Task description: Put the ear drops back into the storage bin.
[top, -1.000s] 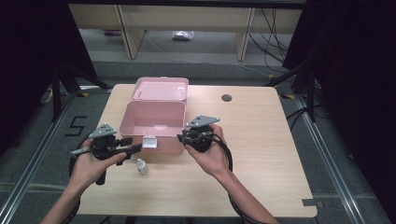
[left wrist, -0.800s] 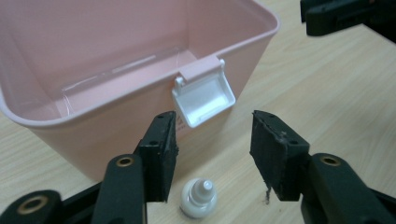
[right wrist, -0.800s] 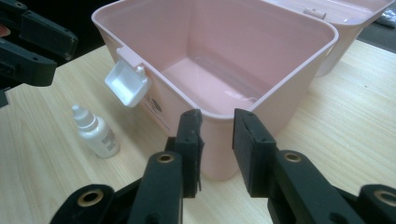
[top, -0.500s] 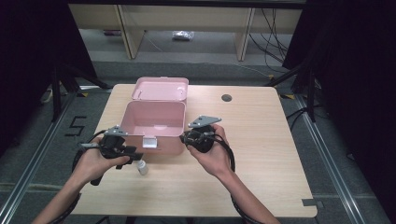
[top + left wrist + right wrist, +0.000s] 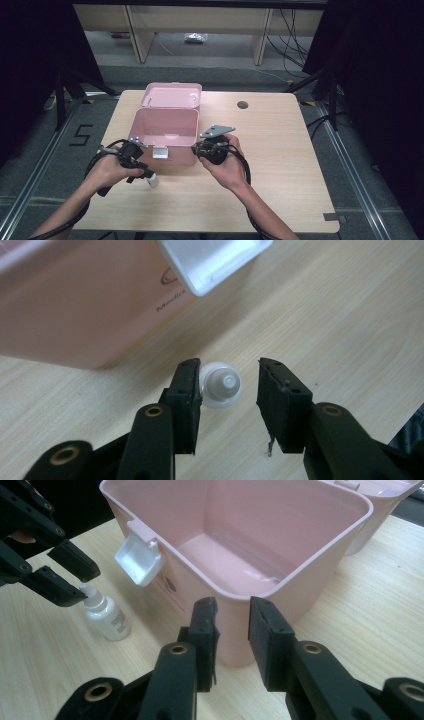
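I am at the grasping step: my left gripper (image 5: 227, 390) is lowered over the small white dropper bottle (image 5: 221, 386), which stands upright on the table (image 5: 280, 150) just in front of the open pink box (image 5: 167, 132), below its white latch (image 5: 138, 560). My left jaws are parted about the bottle's cap, one jaw touching or almost touching it, the other standing off with a gap, so nothing is gripped yet. In the right gripper view the left jaws sit at the level of the bottle's neck. My right gripper (image 5: 232, 611) hovers at the near corner of the box, its jaws a little apart and empty, not clamped on the rim. Next, I judge, I must centre the cap, close the left jaws squarely on it without tipping the bottle, then lift it toward the box.
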`<state>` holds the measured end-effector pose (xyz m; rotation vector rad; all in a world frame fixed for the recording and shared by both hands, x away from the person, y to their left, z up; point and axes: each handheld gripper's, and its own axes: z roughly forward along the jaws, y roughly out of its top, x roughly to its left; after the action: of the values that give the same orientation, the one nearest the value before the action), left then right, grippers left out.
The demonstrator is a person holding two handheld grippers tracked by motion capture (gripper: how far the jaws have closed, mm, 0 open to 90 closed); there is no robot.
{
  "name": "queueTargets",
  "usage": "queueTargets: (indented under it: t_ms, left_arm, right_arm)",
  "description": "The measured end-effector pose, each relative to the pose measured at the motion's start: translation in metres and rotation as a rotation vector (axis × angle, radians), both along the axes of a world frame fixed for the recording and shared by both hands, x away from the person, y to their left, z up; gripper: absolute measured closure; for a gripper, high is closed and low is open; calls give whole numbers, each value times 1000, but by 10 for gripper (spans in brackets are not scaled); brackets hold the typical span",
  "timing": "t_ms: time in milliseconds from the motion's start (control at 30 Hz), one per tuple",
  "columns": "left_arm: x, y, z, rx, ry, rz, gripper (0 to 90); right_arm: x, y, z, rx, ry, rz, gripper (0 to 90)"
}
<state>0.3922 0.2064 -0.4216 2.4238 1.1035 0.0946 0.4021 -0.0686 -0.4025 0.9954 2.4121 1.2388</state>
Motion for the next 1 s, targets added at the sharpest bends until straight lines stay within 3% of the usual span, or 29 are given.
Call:
queueTargets:
  t_ms: [33, 267, 300, 433, 500, 1000]
  left_arm:
    - [1, -1, -1, 8, 2, -5, 614]
    - [4, -10, -5, 60, 30, -47, 633]
    - [6, -9, -5, 82, 34, -75, 638]
    - [9, -11, -6, 123, 42, -101, 648]
    - [9, -12, -7, 120, 23, -102, 661]
    - [14, -19, -8, 194, 49, -169, 688]
  right_arm:
    - [0, -1, 1, -18, -5, -3, 735]
    - [0, 0, 0, -21, -16, 5, 737]
    - [1, -1, 0, -22, -19, 6, 737]
    - [0, -1, 0, -18, -8, 2, 738]
    - [-1, -1, 0, -16, -5, -2, 738]
    - [1, -1, -1, -16, -12, 2, 739]
